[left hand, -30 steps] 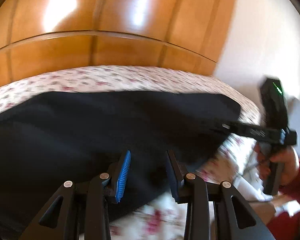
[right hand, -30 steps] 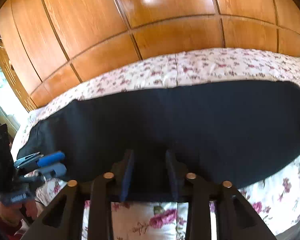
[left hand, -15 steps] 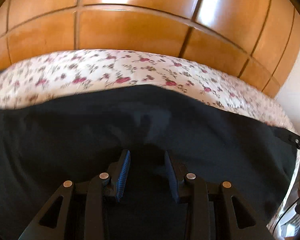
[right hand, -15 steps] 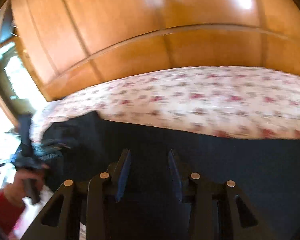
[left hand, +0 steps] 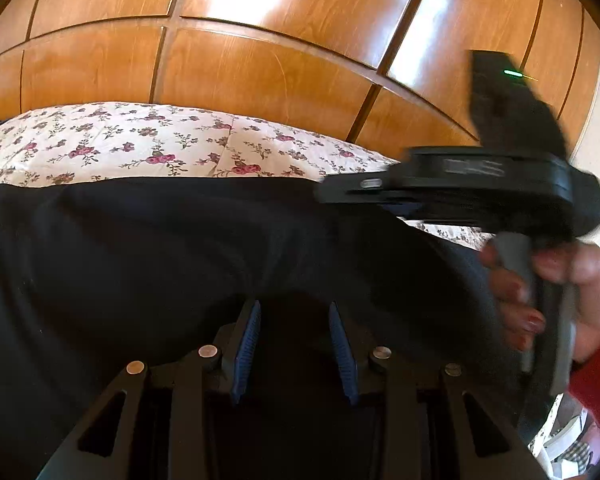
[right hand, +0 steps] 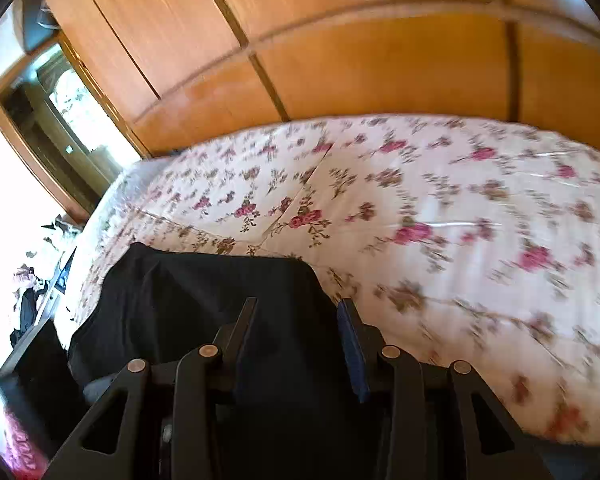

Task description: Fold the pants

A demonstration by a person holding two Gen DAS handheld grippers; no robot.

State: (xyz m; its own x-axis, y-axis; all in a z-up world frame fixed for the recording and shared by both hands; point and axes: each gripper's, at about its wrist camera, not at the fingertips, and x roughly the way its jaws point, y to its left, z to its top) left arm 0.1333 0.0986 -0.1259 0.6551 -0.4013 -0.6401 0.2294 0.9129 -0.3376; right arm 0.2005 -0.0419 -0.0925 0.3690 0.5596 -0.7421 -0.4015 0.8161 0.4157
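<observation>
The black pants (left hand: 160,264) lie across a bed with a floral bedspread (left hand: 140,148). My left gripper (left hand: 295,312) is open, its blue-padded fingers (left hand: 249,336) spread just over the dark cloth, holding nothing. The right gripper's body (left hand: 460,188) crosses the left wrist view at the right, held by a hand. In the right wrist view the pants (right hand: 204,312) form a compact dark shape at the lower left of the bedspread (right hand: 440,220). My right gripper (right hand: 298,308) is open over the cloth's right edge, with fabric lying between and under its fingers.
A glossy wooden wardrobe (left hand: 260,60) stands behind the bed. A doorway (right hand: 60,128) and bright floor clutter (right hand: 32,280) lie at the left of the right wrist view. A red sleeve (left hand: 596,376) shows at the right edge.
The right gripper has swung left across the pants, close to the left gripper. In its view the cloth went from a wide spread to a compact shape. Both stay open.
</observation>
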